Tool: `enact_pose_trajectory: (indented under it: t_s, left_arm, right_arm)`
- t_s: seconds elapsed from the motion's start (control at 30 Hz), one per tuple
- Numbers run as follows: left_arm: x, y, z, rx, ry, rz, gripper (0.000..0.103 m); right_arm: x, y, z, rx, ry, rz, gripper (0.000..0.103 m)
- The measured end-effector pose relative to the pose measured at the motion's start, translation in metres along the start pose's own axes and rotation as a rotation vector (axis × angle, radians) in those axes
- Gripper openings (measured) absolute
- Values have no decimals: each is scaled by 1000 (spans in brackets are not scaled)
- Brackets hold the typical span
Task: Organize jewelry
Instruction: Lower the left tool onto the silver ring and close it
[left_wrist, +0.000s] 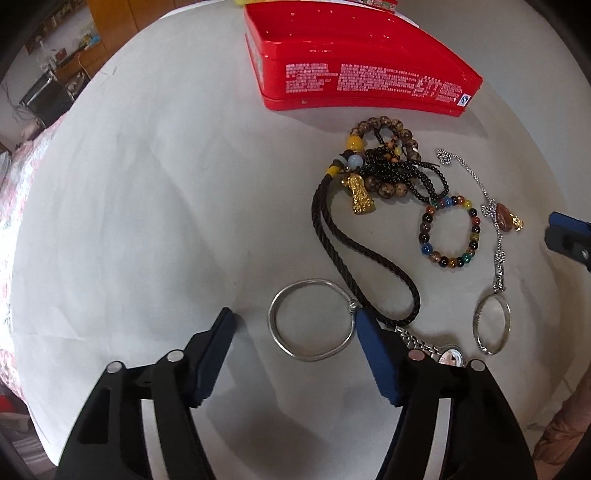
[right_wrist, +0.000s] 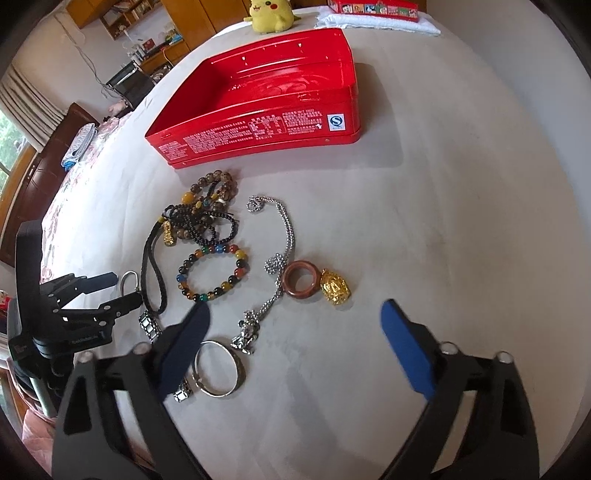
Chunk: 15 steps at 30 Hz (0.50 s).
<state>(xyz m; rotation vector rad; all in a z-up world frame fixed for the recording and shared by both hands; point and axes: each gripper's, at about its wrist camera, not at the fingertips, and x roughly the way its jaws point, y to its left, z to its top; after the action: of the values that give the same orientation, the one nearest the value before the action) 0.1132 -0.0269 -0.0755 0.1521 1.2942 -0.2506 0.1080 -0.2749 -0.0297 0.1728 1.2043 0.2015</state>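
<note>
An open red tin box (left_wrist: 354, 74) (right_wrist: 266, 110) stands on the white cloth. In front of it lies jewelry: a pile of brown and black bead strings with a gold pendant on a black cord (left_wrist: 369, 177) (right_wrist: 199, 218), a multicoloured bead bracelet (left_wrist: 448, 230) (right_wrist: 214, 271), a silver chain (left_wrist: 495, 229) (right_wrist: 284, 229) with a brown ring and gold pendant (right_wrist: 317, 284), and silver bangles (left_wrist: 312, 319) (right_wrist: 219, 369). My left gripper (left_wrist: 295, 325) is open around one silver bangle. My right gripper (right_wrist: 295, 317) is open just above the cloth, near the chain.
A watch band (left_wrist: 421, 341) (right_wrist: 149, 326) lies by the bangles. A yellow plush toy (right_wrist: 271, 14) and a second red box on a folded white towel (right_wrist: 376, 16) sit at the far edge. Furniture stands beyond the table's left side.
</note>
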Motion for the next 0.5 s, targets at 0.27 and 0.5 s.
enact_pose_trajectory:
  t_s: [0.27, 0.5]
  left_arm:
    - [-2, 1, 10, 10, -16, -9, 50]
    - [-14, 20, 4, -18, -45, -34, 49]
  right_arm:
    - [12, -3, 9, 9, 45, -5, 74]
    - [13, -16, 14, 37, 61, -11, 62]
